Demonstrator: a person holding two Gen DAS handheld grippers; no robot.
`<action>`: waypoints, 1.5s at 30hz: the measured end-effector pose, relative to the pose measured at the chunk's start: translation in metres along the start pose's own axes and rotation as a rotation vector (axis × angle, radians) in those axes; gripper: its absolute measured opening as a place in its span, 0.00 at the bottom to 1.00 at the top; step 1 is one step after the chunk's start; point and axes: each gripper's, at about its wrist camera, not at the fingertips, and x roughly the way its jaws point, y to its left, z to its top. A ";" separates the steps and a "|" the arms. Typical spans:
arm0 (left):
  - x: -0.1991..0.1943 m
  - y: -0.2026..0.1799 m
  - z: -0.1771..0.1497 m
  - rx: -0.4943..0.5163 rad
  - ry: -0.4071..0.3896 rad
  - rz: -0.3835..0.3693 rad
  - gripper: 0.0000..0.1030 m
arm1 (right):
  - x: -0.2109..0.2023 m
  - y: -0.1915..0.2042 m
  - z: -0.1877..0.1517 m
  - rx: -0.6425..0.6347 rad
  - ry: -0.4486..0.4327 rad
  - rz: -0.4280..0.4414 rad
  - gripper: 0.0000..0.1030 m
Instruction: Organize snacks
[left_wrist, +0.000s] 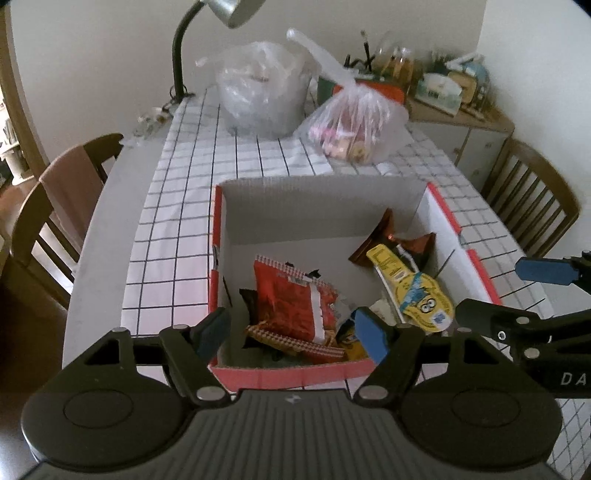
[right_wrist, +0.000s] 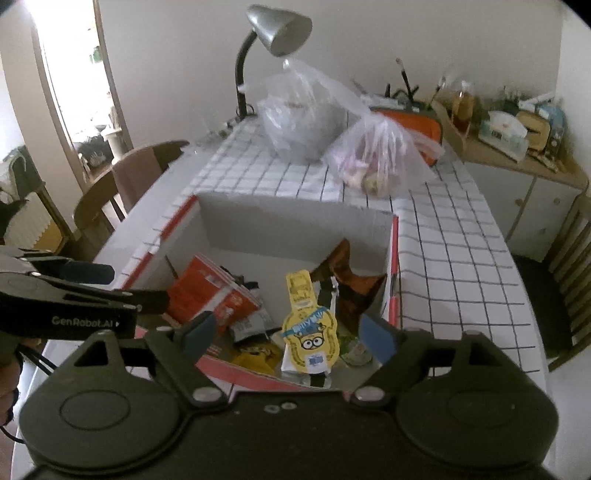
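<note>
Now both grippers hang empty over the snack box.

The left gripper (left_wrist: 291, 330) and right gripper (right_wrist: 291, 334) each stand with jaws apart, nothing between them — likely so the dropped snacks stay put. The red packet (left_wrist: 291, 302), yellow cartoon pouch (right_wrist: 309, 334) and brown wrapper (right_wrist: 341, 280) lie loose inside the red-and-white cardboard box (left_wrist: 317, 192) on the checked tablecloth (left_wrist: 173, 236); more snacks wait in a clear plastic bag (left_wrist: 351, 129) beyond it.

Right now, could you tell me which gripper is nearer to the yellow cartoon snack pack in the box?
Right. The right gripper hangs open directly above the yellow snack pack; the left gripper is off to its left, over the red packet.
</note>
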 end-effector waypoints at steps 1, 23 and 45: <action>-0.004 0.000 -0.001 -0.005 -0.010 0.000 0.74 | -0.005 0.001 -0.001 0.001 -0.014 0.001 0.89; -0.072 0.007 -0.052 -0.058 -0.121 -0.041 0.86 | -0.066 0.006 -0.031 0.075 -0.131 0.044 1.00; -0.110 -0.001 -0.069 -0.061 -0.209 -0.003 0.99 | -0.091 0.010 -0.052 0.122 -0.206 0.032 1.00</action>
